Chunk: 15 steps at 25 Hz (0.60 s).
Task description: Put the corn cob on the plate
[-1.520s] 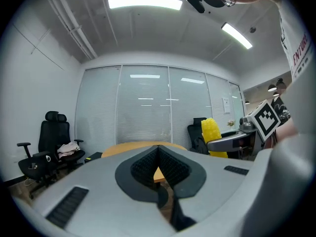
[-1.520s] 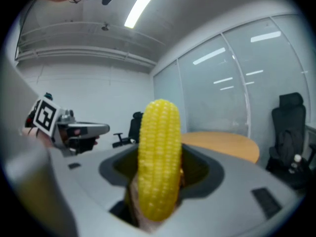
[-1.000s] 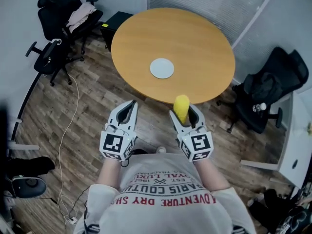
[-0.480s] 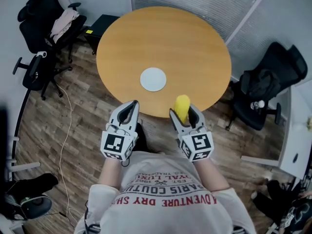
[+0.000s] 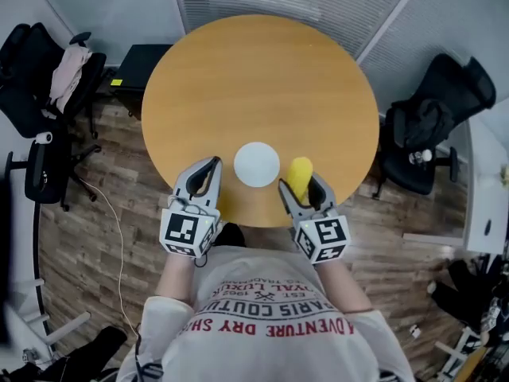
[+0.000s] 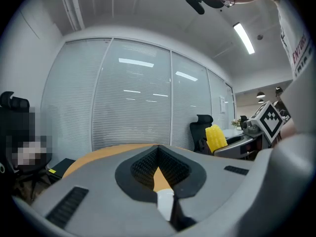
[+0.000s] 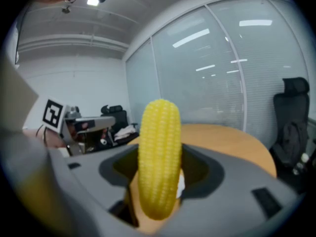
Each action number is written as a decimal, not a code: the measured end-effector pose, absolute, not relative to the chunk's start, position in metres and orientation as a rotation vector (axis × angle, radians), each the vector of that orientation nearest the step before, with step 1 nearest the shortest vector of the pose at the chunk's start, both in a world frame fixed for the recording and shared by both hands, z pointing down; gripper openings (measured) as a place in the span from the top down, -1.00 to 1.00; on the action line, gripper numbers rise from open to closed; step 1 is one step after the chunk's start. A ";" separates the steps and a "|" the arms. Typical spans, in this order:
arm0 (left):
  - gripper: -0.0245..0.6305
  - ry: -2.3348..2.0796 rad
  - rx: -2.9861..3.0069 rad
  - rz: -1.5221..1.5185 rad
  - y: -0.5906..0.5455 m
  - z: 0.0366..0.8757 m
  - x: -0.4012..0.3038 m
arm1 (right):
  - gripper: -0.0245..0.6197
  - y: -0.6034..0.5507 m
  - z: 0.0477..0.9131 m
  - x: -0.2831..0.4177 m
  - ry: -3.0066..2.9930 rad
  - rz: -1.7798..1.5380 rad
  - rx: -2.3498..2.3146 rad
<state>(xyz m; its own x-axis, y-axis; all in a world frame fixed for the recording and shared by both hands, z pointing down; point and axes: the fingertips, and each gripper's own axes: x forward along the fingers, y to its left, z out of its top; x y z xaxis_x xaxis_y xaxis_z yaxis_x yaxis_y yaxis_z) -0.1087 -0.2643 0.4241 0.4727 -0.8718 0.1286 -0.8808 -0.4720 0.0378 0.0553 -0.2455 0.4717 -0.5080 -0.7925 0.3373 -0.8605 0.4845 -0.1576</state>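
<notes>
A yellow corn cob (image 5: 299, 175) (image 7: 159, 157) stands upright between the jaws of my right gripper (image 5: 305, 189), which is shut on it over the near edge of the round wooden table (image 5: 262, 86). The cob also shows at the right of the left gripper view (image 6: 216, 137). A small white plate (image 5: 256, 164) lies on the table just left of the cob. My left gripper (image 5: 203, 180) hangs left of the plate with its jaws shut and nothing between them; a sliver of the white plate (image 6: 165, 201) shows past them.
Black office chairs stand at the left (image 5: 40, 78) and right (image 5: 433, 126) of the table. A dark box (image 5: 139, 62) sits on the wood floor at the table's far left. Glass walls with blinds (image 7: 217, 73) lie beyond the table.
Both grippers have come forward over the table's near edge. The plate now lies between them, much closer to the corn cob than a second ago. The right gripper's hold is unchanged.
</notes>
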 end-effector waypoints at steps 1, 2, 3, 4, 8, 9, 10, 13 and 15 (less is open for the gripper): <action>0.83 -1.532 2.621 0.139 -0.275 0.425 -0.112 | 0.09 -0.253 0.475 0.051 -2.493 0.471 1.436; 0.83 -1.506 2.630 0.140 -0.284 0.426 -0.115 | 0.09 -0.259 0.479 0.047 -2.474 0.489 1.445; 0.83 -1.482 2.638 0.143 -0.292 0.428 -0.118 | 0.09 -0.265 0.484 0.043 -2.455 0.511 1.448; 0.83 -1.462 2.646 0.150 -0.300 0.431 -0.121 | 0.09 -0.271 0.491 0.040 -2.435 0.534 1.446; 0.83 -1.387 2.672 0.184 -0.324 0.445 -0.131 | 0.09 -0.290 0.524 0.023 -2.351 0.641 1.431; 0.83 -1.368 2.679 0.197 -0.327 0.450 -0.134 | 0.09 -0.293 0.532 0.019 -2.332 0.662 1.428; 0.83 -1.351 2.686 0.213 -0.331 0.454 -0.136 | 0.09 -0.296 0.541 0.015 -2.313 0.678 1.424; 0.83 -1.304 2.698 0.249 -0.341 0.471 -0.139 | 0.09 -0.304 0.567 0.008 -2.250 0.727 1.402; 0.83 -1.280 2.694 0.260 -0.346 0.483 -0.142 | 0.09 -0.308 0.587 0.003 -2.199 0.759 1.369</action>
